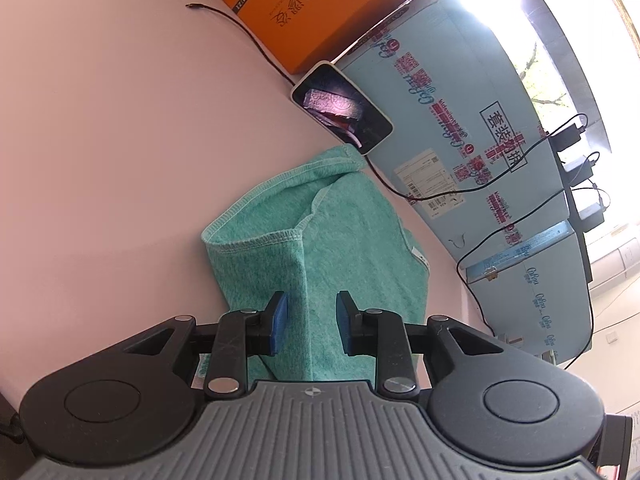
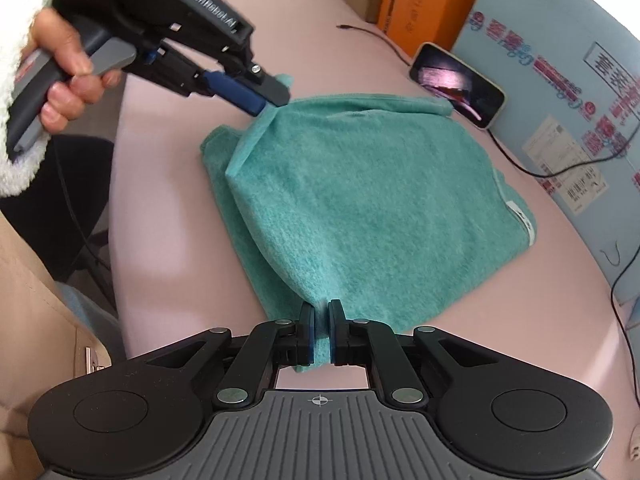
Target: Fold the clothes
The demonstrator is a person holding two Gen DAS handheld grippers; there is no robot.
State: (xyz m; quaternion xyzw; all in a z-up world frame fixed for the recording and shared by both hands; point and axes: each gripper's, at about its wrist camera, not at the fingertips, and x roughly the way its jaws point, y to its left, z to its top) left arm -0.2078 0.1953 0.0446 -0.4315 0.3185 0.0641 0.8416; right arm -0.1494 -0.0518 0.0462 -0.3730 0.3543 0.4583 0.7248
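Pink table [image 2: 168,168] – broad bare stretch on the left of the right wrist view, rounded edge toward the person; far side is crowded. Pale blue carton [image 1: 472,128] lines that side, red print, a shipping label, "Cofoe" repeated low down. Orange box [image 1: 304,12] reads "MIUZI". Teal towel [image 2: 360,200] lies mid-table, folded, near corners lifted, white tag on its right hem; far corner just beside the phone [image 2: 460,84], which leans on the carton w/ a cable. Left gripper [image 2: 264,100], body marked "GenRobot.AI", is clamped on the towel's left corner – in its own view the pads stand apart w/ cloth between. Right gripper [image 2: 320,332]: pads nearly together, pinching the near corner.
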